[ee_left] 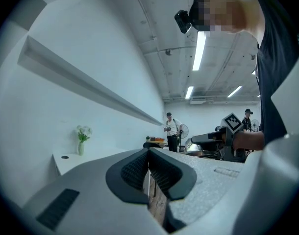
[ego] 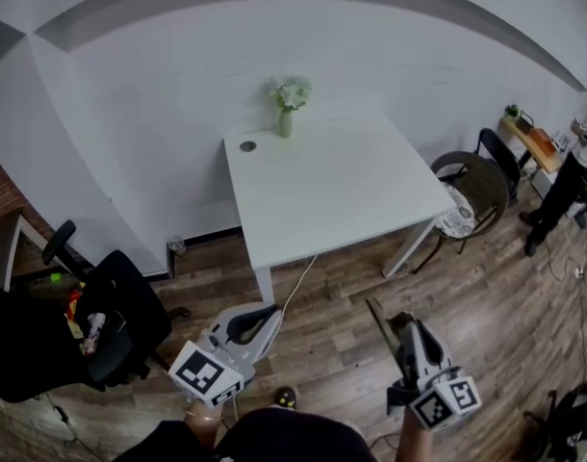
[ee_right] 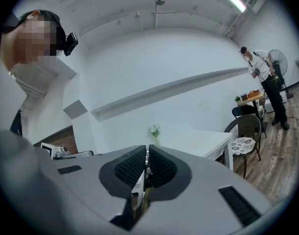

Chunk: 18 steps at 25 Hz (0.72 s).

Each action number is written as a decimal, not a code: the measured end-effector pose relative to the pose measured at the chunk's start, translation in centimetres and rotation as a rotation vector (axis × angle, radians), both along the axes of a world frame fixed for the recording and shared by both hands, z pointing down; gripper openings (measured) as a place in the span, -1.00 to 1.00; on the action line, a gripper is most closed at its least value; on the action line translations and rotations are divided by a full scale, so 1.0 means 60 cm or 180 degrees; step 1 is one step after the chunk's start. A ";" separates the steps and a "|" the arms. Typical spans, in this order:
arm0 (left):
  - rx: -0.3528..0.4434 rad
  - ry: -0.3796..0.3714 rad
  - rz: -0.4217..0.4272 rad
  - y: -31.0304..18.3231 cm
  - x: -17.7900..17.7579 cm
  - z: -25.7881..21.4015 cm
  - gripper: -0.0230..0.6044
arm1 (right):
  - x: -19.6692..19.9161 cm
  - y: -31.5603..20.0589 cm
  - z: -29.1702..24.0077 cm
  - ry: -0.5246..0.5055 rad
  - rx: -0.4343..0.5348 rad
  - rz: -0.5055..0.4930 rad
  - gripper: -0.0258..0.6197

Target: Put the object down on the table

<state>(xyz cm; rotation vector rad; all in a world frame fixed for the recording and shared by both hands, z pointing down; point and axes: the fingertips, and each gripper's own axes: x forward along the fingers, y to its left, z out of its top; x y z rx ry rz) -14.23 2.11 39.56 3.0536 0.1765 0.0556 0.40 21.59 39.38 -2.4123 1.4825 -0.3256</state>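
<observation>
My right gripper (ego: 395, 327) hangs over the wooden floor, short of the white table (ego: 351, 191). It is shut on a thin flat brownish strip (ego: 377, 314) that sticks out past the tips, up and to the left. In the right gripper view the pads (ee_right: 135, 166) meet on that strip (ee_right: 139, 185), and its lower part shows below them. My left gripper (ego: 272, 310) is also over the floor at the lower left, pointing toward the table leg. Its jaws (ee_left: 148, 153) are shut with nothing between them.
A vase of pale flowers (ego: 287, 114) and a round grommet (ego: 247, 146) sit at the table's far edge. A black office chair (ego: 111, 325) stands left, a round-backed chair (ego: 472, 195) right of the table. A cable (ego: 298, 282) runs across the floor. A person (ego: 573, 176) stands far right.
</observation>
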 end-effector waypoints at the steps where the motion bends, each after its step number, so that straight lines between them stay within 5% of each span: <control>1: -0.0009 0.0001 -0.0005 -0.009 0.002 0.001 -0.93 | 0.003 -0.010 0.000 -0.0002 0.0000 -0.0003 -0.86; 18: -0.0040 -0.0089 -0.0336 -0.094 0.056 0.017 -0.93 | 0.104 -0.116 0.014 -0.0052 -0.0015 -0.0304 -0.86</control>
